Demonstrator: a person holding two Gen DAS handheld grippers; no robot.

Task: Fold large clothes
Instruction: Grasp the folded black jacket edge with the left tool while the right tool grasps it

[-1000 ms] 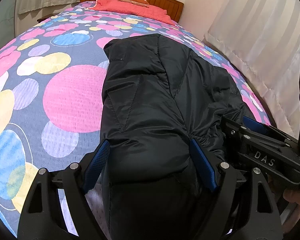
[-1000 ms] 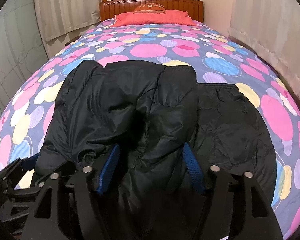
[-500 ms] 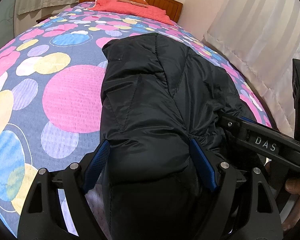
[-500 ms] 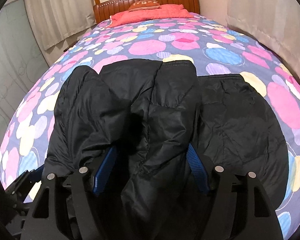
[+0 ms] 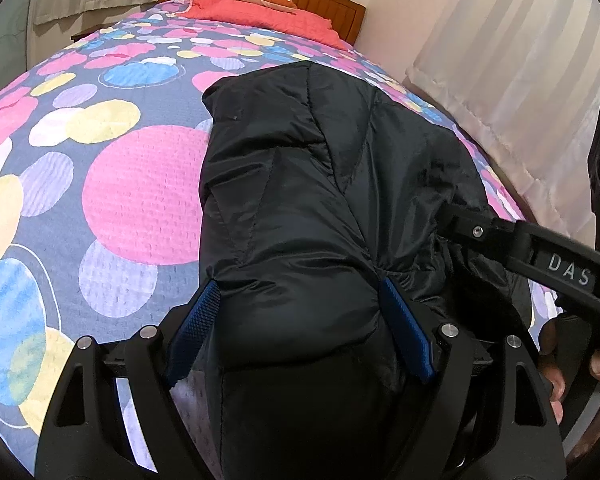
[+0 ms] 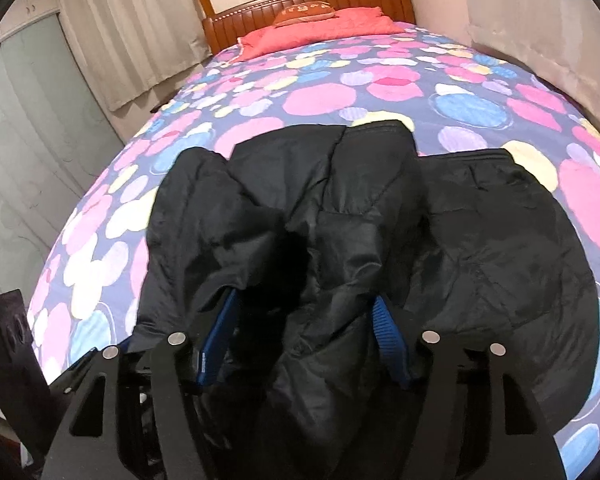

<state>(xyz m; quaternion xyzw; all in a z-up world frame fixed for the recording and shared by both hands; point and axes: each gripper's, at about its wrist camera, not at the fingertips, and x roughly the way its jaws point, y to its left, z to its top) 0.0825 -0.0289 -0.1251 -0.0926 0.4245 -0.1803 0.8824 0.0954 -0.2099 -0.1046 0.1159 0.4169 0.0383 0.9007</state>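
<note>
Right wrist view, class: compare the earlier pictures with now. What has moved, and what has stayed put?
The right gripper has lifted and tipped its view: the bedspread and headboard sit higher and further off, and the black jacket looks pulled upward. In the left view it has risen beside the left gripper. Unchanged: both grippers keep their fingers clamped on the jacket, and the left one barely shifted.

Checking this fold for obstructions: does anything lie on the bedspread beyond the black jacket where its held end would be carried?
Nothing visible does. Both the left gripper and right gripper already clamp the black jacket; the bedspread beyond it looks bare up to the red pillow.
</note>
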